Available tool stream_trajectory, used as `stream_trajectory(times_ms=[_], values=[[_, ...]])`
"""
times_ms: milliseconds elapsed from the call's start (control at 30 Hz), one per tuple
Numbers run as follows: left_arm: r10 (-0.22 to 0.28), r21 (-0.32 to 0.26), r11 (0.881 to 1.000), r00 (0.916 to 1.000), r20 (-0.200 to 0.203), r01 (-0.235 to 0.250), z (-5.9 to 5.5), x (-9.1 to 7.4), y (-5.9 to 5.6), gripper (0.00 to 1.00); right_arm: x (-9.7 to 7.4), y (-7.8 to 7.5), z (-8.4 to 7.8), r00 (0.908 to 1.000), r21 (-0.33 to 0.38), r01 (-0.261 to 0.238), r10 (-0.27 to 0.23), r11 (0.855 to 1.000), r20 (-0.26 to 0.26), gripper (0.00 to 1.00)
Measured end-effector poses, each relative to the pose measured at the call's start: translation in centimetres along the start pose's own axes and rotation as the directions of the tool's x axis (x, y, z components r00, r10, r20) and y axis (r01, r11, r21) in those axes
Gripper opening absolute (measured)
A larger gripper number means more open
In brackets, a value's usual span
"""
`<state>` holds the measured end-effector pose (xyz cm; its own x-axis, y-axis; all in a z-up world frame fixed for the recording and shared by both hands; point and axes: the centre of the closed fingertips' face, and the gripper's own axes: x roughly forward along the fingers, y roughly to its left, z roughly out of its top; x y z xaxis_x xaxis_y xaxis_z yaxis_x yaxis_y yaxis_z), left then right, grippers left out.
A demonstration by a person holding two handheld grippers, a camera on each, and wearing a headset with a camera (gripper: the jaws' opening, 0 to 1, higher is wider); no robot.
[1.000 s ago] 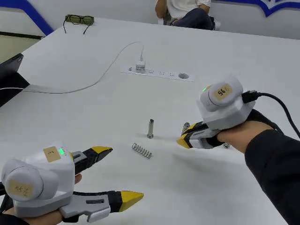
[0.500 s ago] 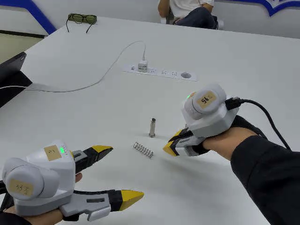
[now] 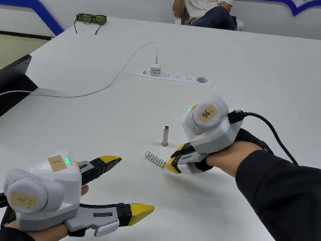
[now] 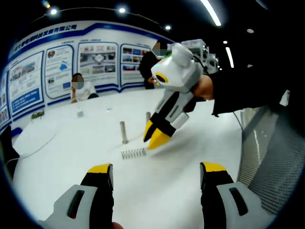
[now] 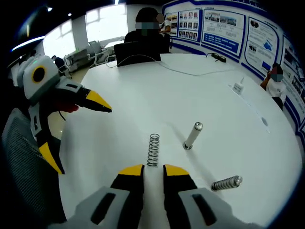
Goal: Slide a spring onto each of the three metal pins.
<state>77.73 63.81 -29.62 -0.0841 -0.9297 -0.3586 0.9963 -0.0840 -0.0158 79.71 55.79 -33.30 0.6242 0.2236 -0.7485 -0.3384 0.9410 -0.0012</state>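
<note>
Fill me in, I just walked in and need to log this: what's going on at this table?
A person holds a gripper in each hand over a white table. The right gripper, jaws close together, has its tips at the end of a loose spring lying flat, not gripping it. A bare metal pin stands upright just beyond. Another pin already carries a spring. The left gripper hangs open, off to the side, holding nothing.

In the head view, the person [image 3: 208, 14] at 12 o'clock is cut by the top edge; whether the spring [image 3: 155, 159] touches the right gripper [image 3: 170, 163] cannot be told.
</note>
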Motion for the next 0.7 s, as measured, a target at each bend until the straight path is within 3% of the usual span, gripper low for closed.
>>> stream_trajectory(times_ms=[700], values=[[0.004, -0.003, 1.0, 1.0, -0.005, -0.004, -0.2, 0.0, 0.2, 0.75, 1.8, 0.0, -0.1, 1.0, 0.028, 0.003, -0.003, 1.0, -0.003, 0.17]])
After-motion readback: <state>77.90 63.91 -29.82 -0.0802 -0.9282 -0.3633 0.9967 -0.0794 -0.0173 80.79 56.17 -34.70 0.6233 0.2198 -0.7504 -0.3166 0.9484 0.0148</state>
